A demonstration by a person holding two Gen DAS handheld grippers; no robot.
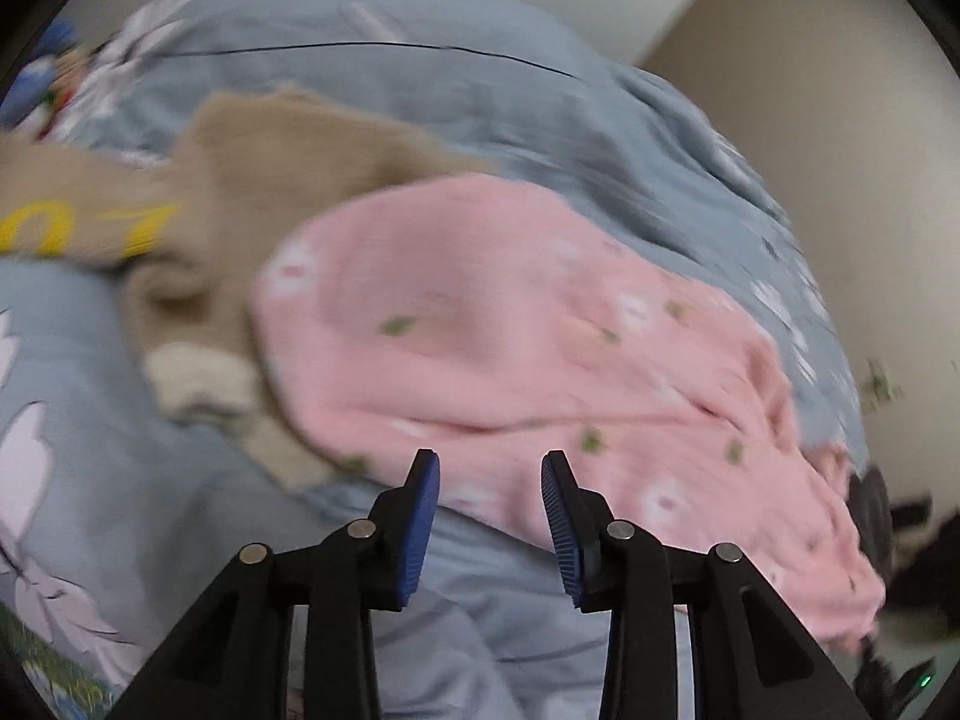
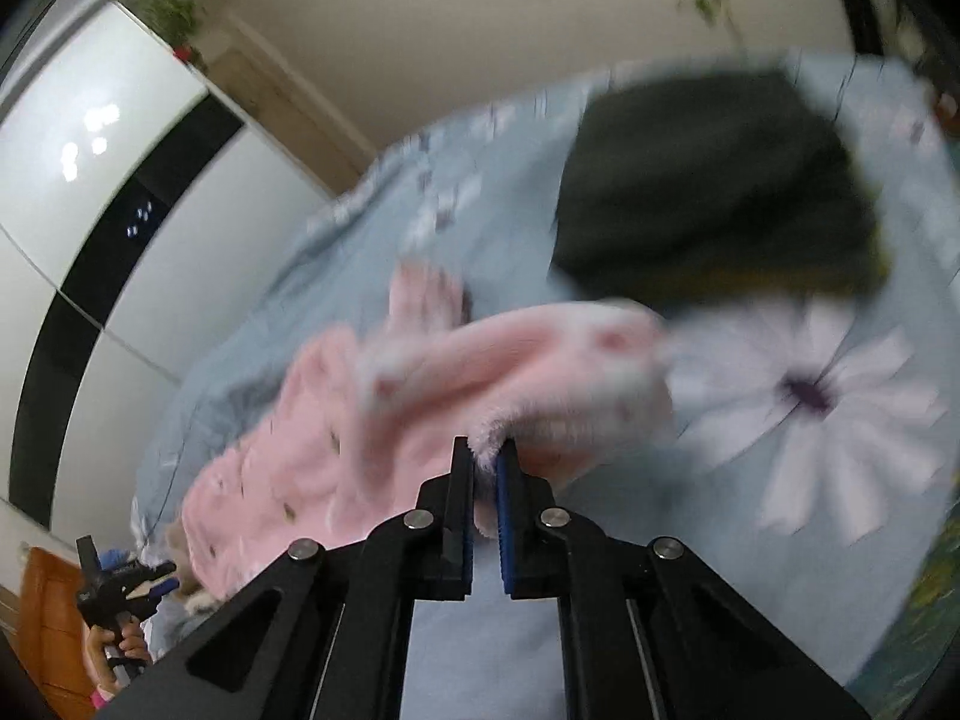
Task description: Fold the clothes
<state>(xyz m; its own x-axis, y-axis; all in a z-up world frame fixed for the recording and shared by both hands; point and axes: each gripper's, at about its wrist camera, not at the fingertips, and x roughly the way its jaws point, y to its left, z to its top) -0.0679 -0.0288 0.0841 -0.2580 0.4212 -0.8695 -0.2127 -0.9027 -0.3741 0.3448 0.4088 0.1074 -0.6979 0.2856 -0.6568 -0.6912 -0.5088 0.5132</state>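
A pink fleece garment [image 1: 510, 336] with small flowers lies spread on a light blue flowered bedsheet [image 1: 420, 96]. My left gripper [image 1: 489, 468] is open and empty, its blue pads just above the garment's near edge. My right gripper [image 2: 486, 450] is shut on a fluffy edge of the pink garment [image 2: 420, 384] and holds it lifted above the sheet [image 2: 600, 540]. The left gripper also shows small at the lower left of the right wrist view [image 2: 120, 588]. Both views are blurred by motion.
A tan garment [image 1: 252, 180] with yellow letters lies beside the pink one, partly under it. A dark folded garment [image 2: 708, 192] lies further back on the bed. A white and black wardrobe [image 2: 120, 210] stands beside the bed. The bed edge [image 1: 840, 360] falls off to the right.
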